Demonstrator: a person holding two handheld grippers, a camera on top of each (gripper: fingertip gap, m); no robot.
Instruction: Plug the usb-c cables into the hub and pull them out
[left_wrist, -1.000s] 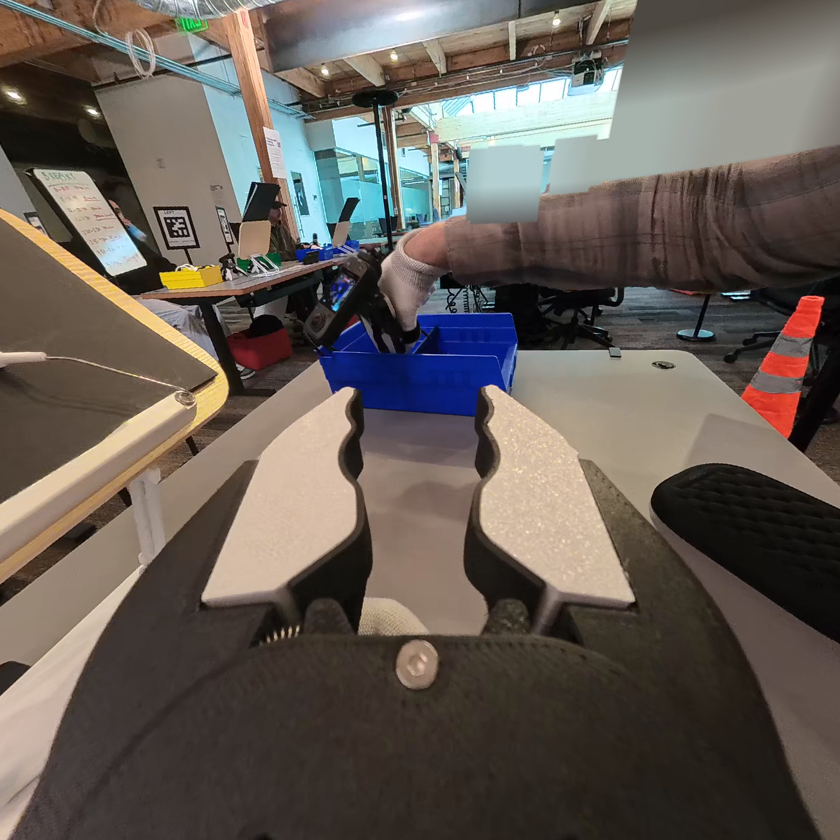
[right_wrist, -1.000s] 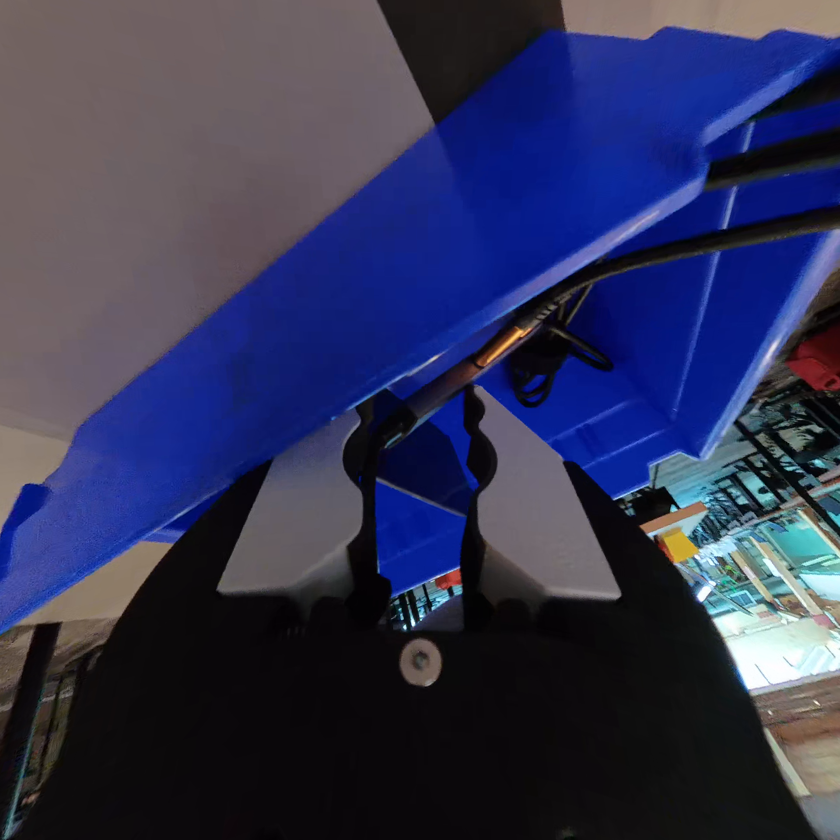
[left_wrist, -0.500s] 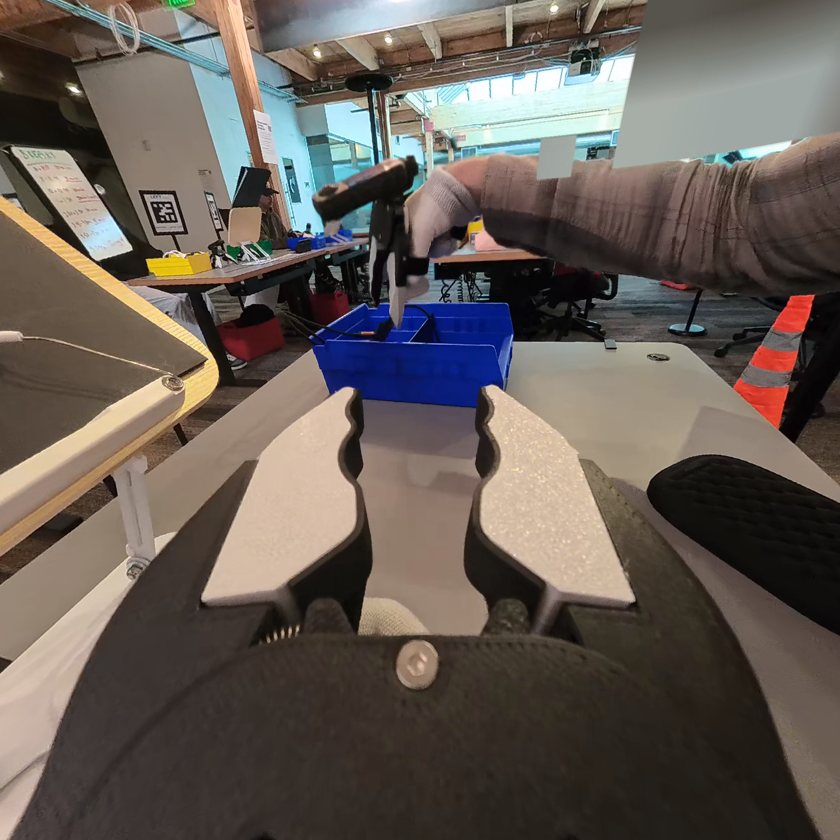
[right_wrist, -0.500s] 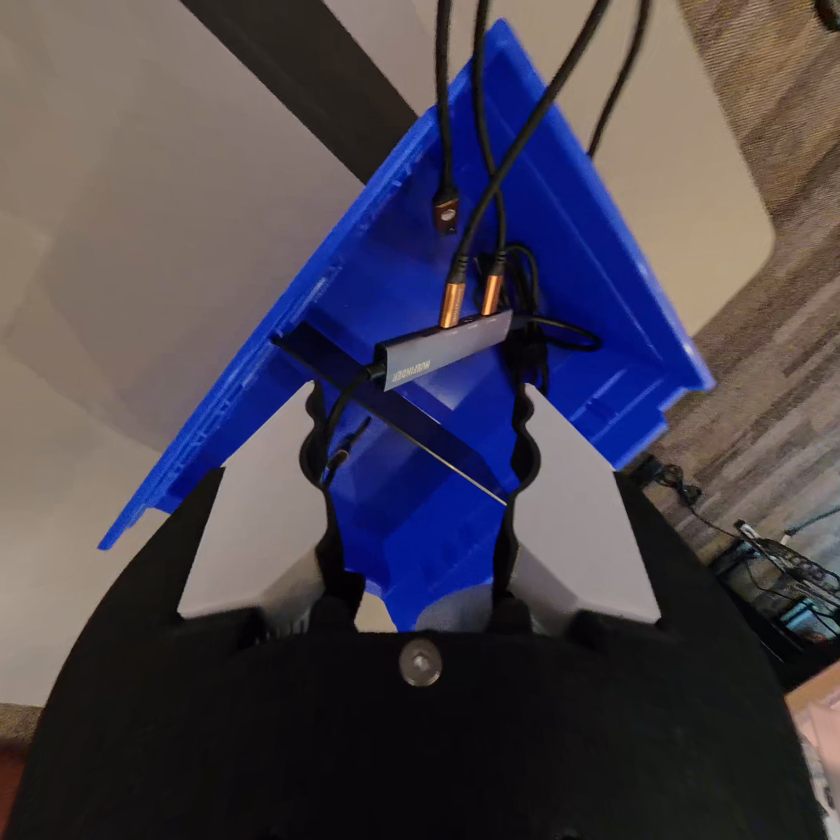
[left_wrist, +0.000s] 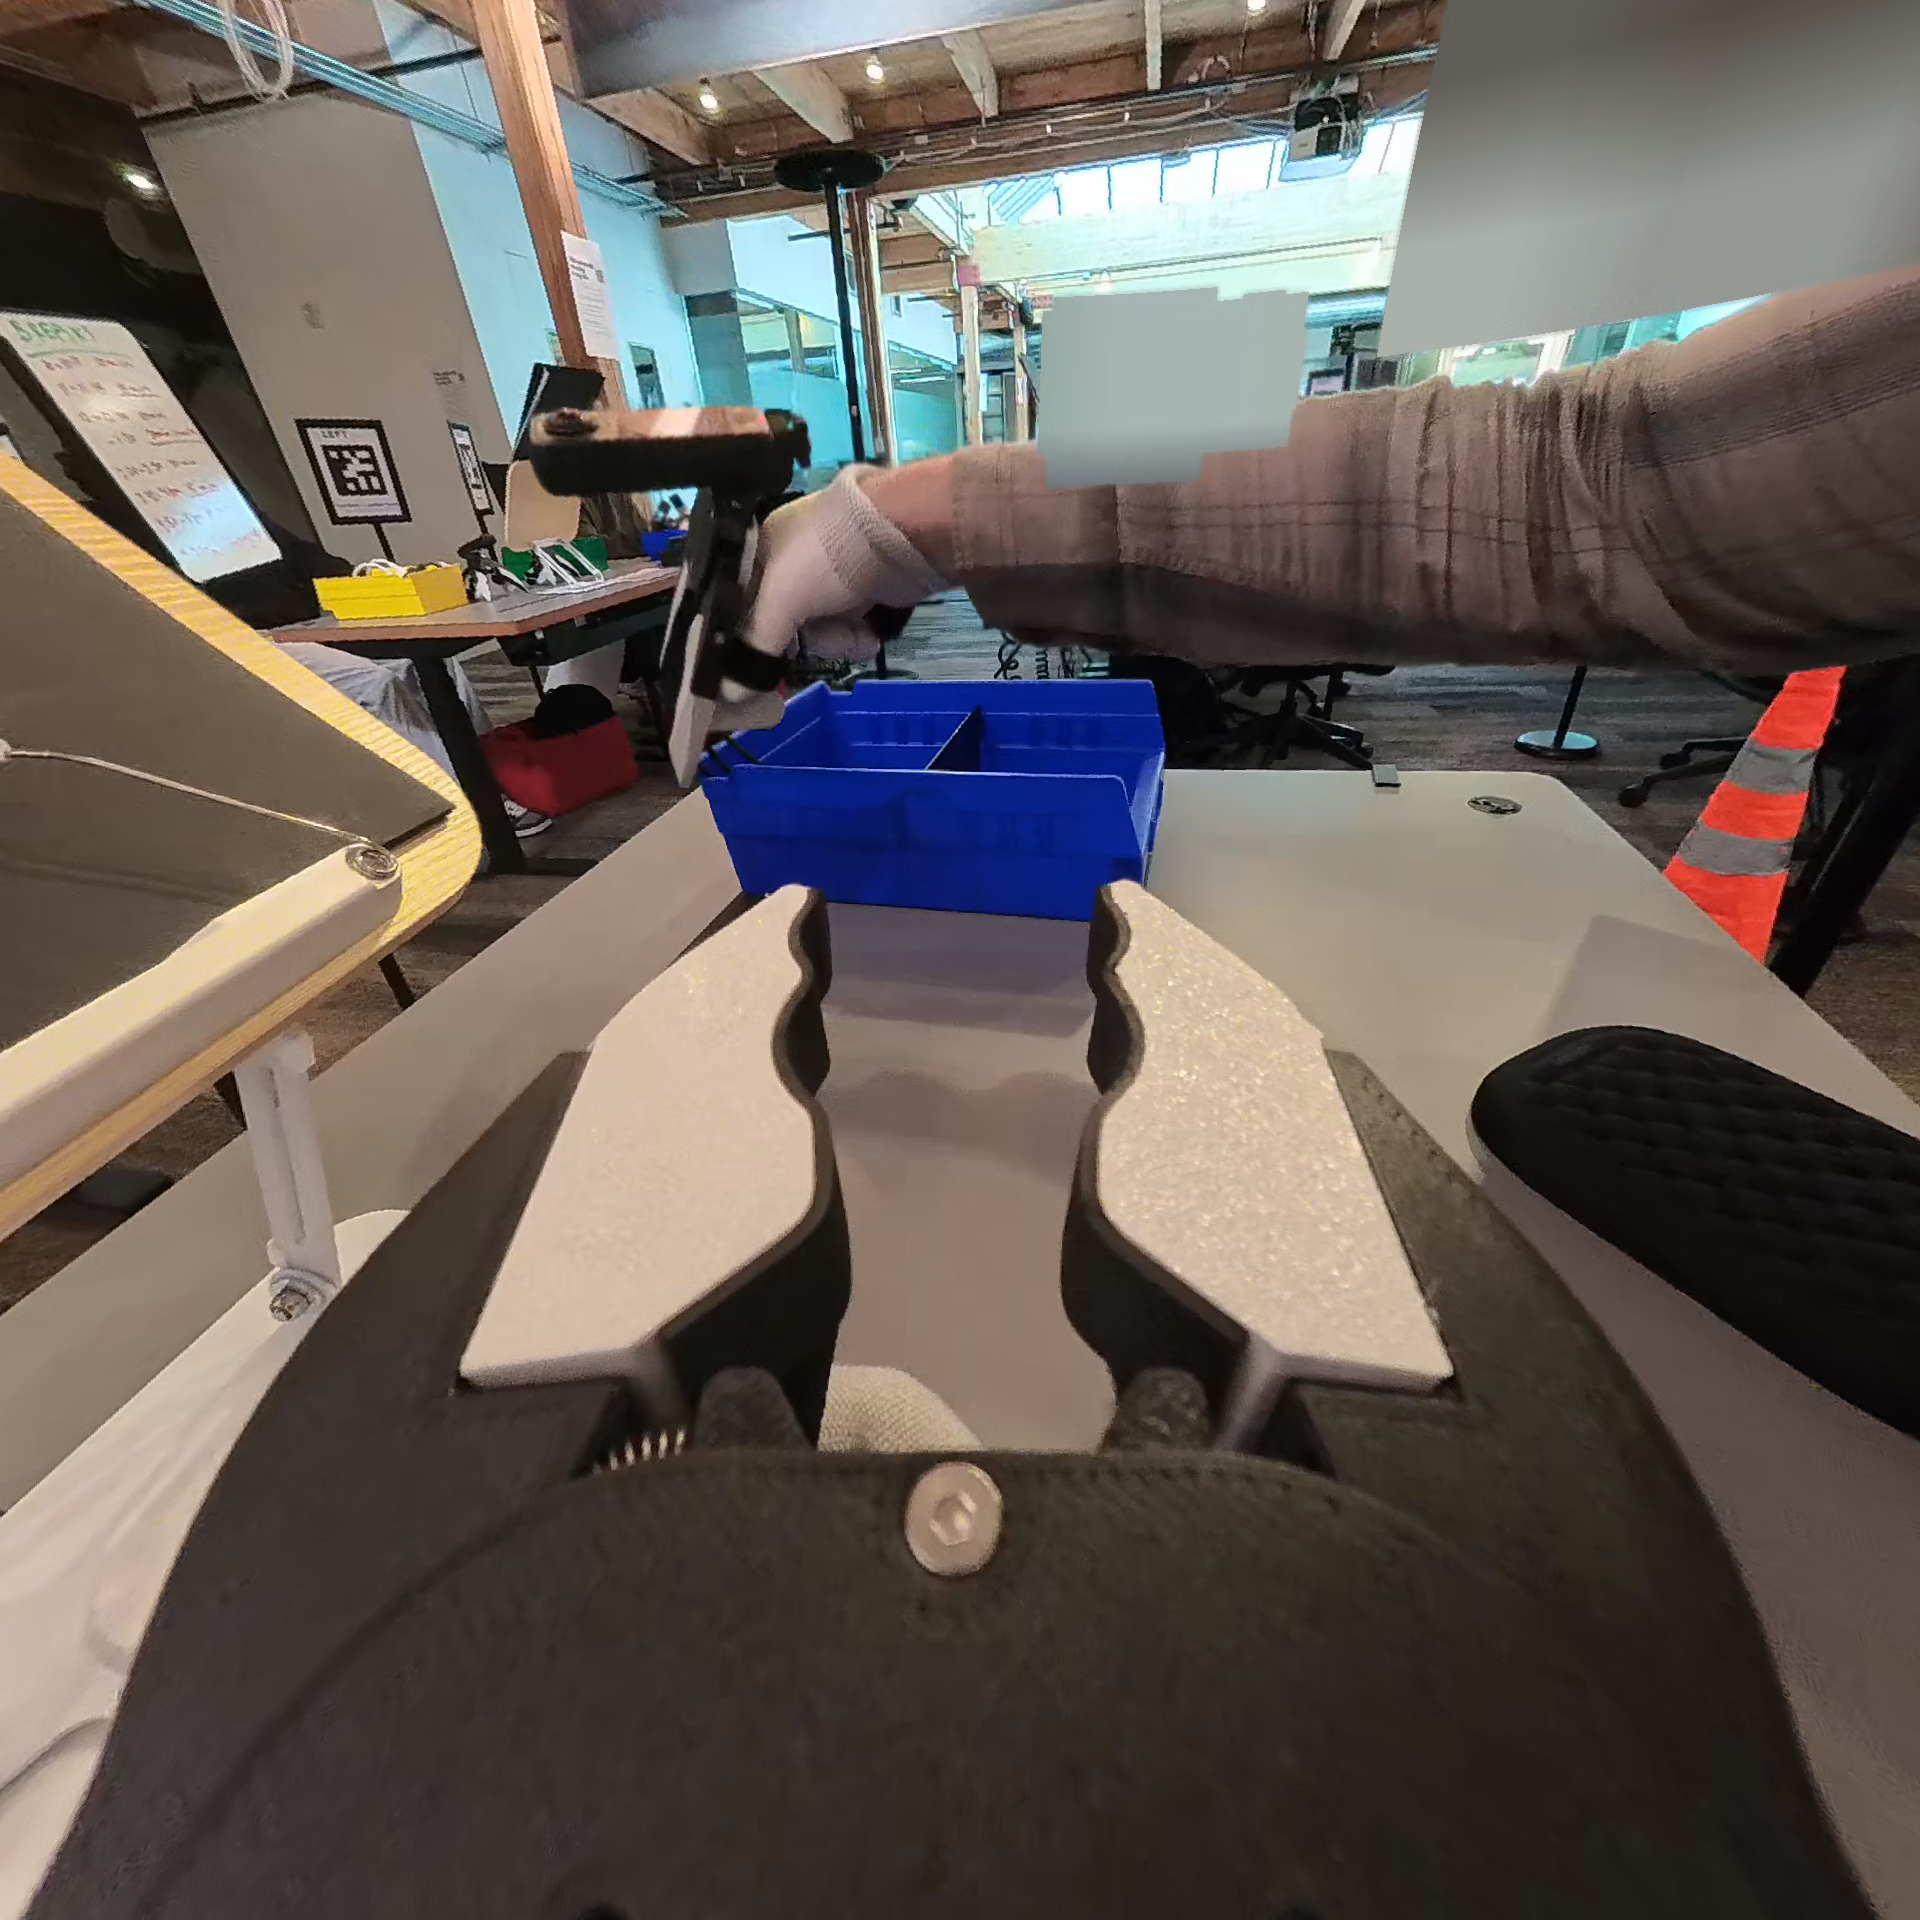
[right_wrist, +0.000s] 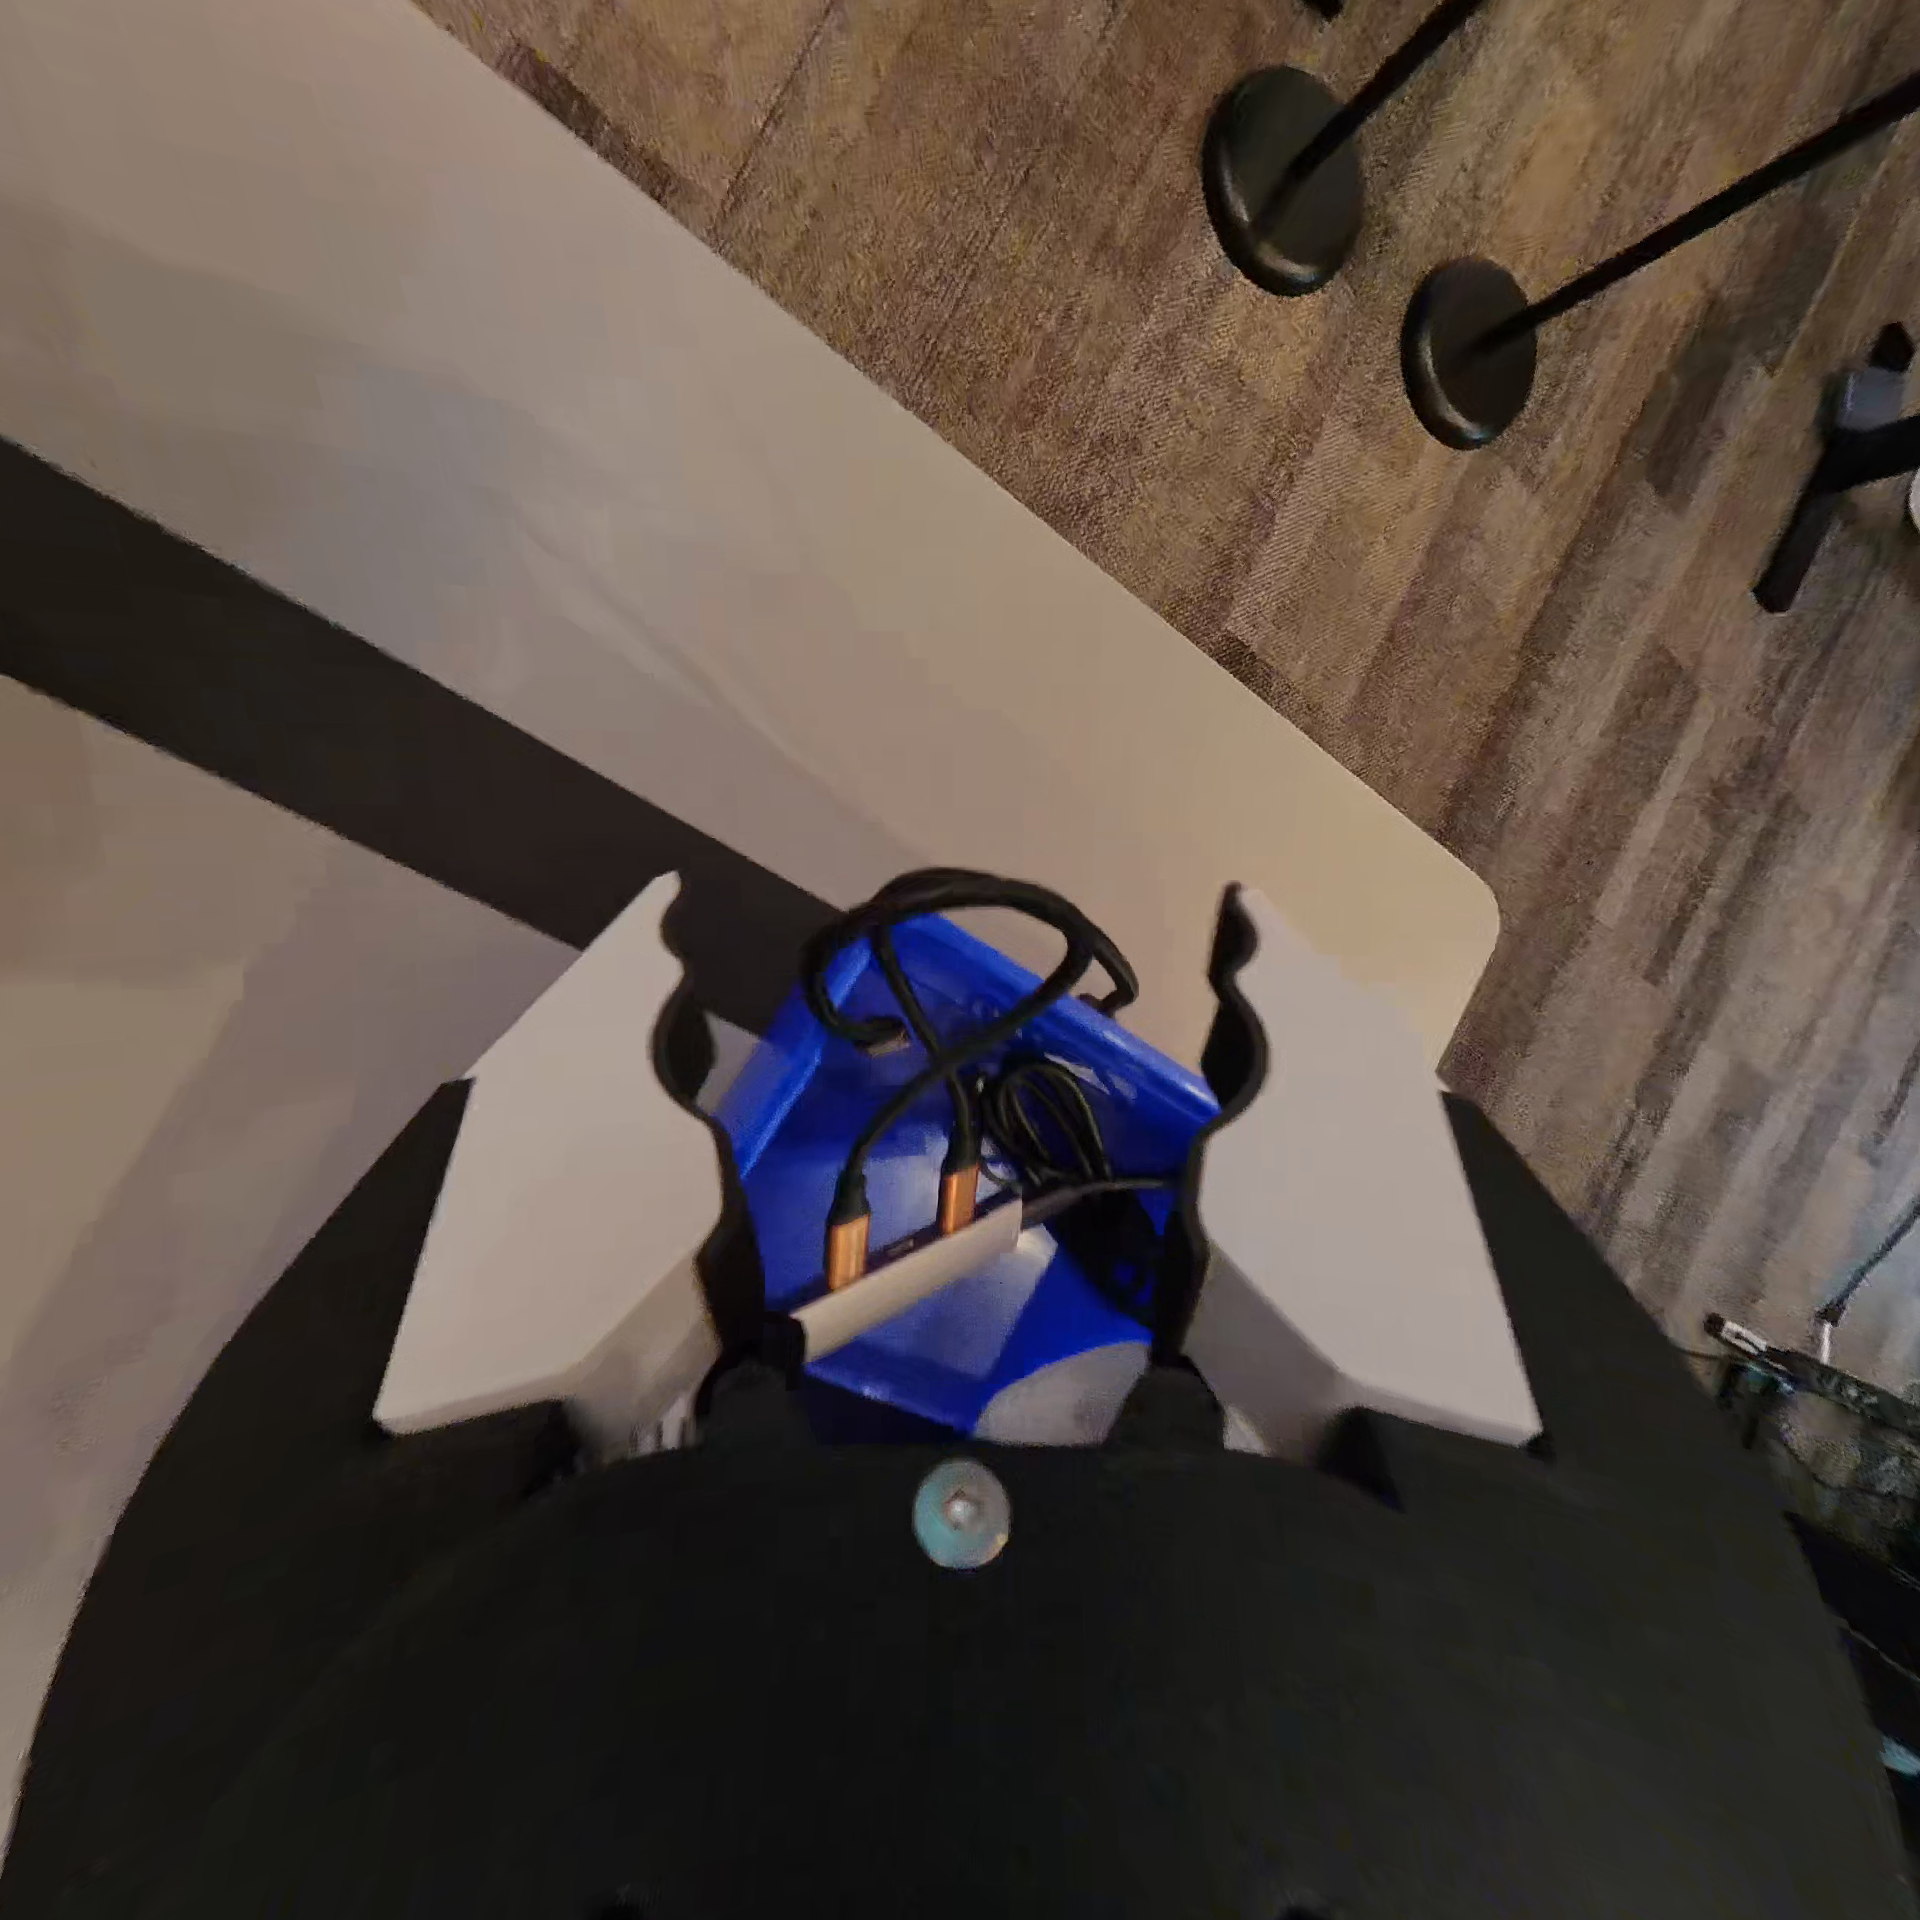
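A blue divided bin stands on the white table ahead of my left gripper, which is open, empty and low over the table. In the right wrist view I look straight down into the bin. A grey hub lies in it with two orange-ended usb-c plugs seated in it. A third black cable lies loose beside them. My right gripper is wide open and empty above the bin; in the left wrist view it hangs over the bin's left end in a gloved hand.
A tilted wood-edged board stands at the left. A black padded armrest lies at the right over the table edge. An orange cone stands on the floor at the right. Black stand bases sit beyond the table corner. Spacing between my two grippers at the tips: around 45 cm.
My right gripper came up out of the bin, opened wider and moved towards the bin's left end. The hub stays in the bin. My left gripper has hardly moved.
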